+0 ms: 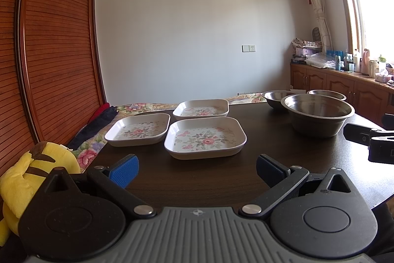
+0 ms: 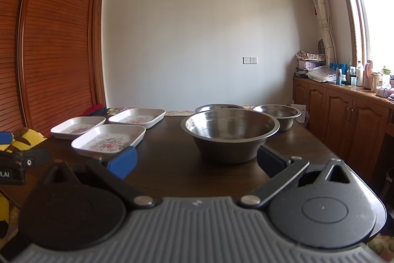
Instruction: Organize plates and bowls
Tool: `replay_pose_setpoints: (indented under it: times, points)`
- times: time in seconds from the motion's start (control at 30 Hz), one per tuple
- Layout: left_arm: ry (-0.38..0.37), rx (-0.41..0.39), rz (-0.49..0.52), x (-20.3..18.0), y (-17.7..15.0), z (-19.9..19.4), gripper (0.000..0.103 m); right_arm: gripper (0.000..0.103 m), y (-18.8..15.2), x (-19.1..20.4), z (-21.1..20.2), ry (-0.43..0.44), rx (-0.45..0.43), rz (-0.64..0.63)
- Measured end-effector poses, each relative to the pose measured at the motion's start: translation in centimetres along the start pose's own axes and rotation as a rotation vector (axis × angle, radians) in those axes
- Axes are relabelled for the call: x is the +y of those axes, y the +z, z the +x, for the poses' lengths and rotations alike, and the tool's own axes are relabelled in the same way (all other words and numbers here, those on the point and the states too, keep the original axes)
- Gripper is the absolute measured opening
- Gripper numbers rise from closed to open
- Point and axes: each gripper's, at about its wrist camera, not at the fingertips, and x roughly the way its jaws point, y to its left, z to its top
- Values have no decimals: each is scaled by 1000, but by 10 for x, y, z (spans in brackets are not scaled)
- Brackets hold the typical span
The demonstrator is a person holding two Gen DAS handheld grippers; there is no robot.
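Evidently nothing has been gathered yet: three square floral plates and three steel bowls all sit separately on the dark wooden surface (image 1: 270, 152), so any stacking lies ahead. The left claw (image 1: 197, 170) hovers low with its blue pads spread wide and nothing between them, and the nearest plate (image 1: 205, 137) lies straight ahead of it, a short way beyond the tips. That lineup suggests this plate is its likely first target. Two more plates sit past it, one ahead to the left (image 1: 138, 128) and one farther back (image 1: 201, 111), close together but not overlapping.

The right claw (image 2: 197, 162) is likewise fully open and empty, pointed at the large bowl (image 2: 230, 133), which stands just ahead between the lines of its fingers. A smaller bowl (image 2: 278, 115) sits beyond to the right, and the rim of a third (image 2: 216, 107) peeks out behind the large one. Each claw thus faces its own group, plates for the left, bowls for the right.

Around the surface, a yellow plush toy (image 1: 32, 179) sits at the left claw's near left, a slatted wooden wardrobe (image 1: 54, 53) rises behind it, and wooden cabinets (image 2: 344, 125) cluttered with bottles run under a bright window at far right.
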Motion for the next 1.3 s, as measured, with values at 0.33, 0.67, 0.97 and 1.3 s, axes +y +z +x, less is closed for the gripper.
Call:
replay_pose_setpoints:
  times: [0.33,0.67,0.97,1.3]
  points:
    - [0,0,0,0,0,0,103,103,0,0,0,0,-1,0]
    - [-2,4,0,1,-1,0,103,103,0,-2,1,3,2,0]
    - [9,40,10,9,-5,13,103,103,-1,1,10,32,22,-3]
    - [13,55,27,20,4,30,103,103,9,19,25,108,31,-30]
